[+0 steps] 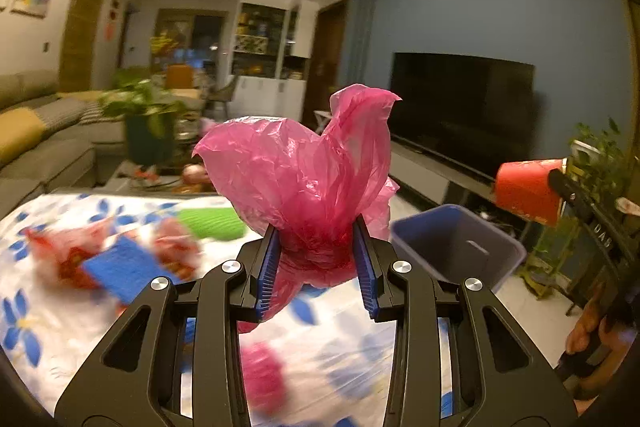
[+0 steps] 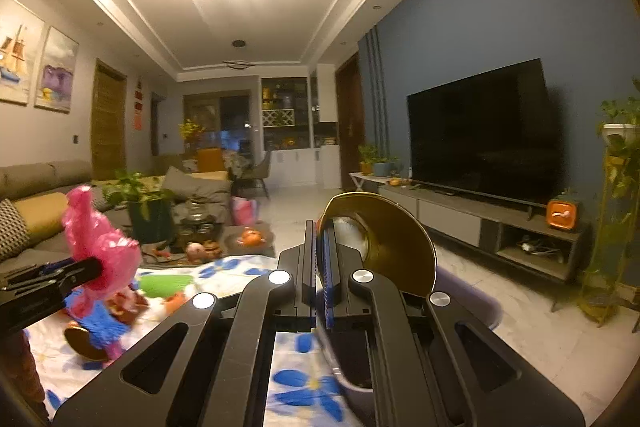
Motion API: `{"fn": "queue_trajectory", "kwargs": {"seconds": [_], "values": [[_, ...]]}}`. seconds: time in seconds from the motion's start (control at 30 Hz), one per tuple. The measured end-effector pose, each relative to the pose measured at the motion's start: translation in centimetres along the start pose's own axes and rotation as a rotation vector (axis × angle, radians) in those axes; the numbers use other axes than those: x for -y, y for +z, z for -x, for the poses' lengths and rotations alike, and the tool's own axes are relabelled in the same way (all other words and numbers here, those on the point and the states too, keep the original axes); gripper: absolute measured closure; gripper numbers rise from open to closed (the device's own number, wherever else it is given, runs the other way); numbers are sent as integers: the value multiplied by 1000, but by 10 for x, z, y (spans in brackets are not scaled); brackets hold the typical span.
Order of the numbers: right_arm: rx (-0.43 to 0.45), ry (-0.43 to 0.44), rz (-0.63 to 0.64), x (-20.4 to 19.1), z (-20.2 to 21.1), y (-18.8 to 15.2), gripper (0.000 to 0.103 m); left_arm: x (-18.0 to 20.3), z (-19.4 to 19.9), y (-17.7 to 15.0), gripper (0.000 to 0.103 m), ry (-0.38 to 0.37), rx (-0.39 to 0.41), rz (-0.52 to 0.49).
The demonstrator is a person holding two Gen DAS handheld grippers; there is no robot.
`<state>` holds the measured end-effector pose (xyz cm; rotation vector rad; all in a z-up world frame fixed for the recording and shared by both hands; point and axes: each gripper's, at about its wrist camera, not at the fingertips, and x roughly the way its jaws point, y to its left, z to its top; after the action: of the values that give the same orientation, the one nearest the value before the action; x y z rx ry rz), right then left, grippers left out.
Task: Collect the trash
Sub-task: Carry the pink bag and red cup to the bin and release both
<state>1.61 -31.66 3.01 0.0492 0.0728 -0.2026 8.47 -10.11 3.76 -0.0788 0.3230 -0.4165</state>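
Left tool grips pink bag — right tool pinches red cup

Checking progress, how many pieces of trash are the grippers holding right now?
2: a pink plastic bag in the left gripper, and a red paper cup pinched by the right gripper.

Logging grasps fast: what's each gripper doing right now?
Left gripper: closed on the pink plastic bag.
Right gripper: closed on the rim of a red paper cup.
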Motion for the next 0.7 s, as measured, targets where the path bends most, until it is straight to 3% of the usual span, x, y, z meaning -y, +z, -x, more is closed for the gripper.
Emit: {"fn": "queue_trajectory", "kwargs": {"seconds": [0.4,0.7], "values": [[-1,-126,37,31,-20,-10,99,75,-70,3,69,-148,-19,-65],[-76,-105,-9,46,-51,-36,99,109,-137,-12,69,-266,-67,-93]]}}
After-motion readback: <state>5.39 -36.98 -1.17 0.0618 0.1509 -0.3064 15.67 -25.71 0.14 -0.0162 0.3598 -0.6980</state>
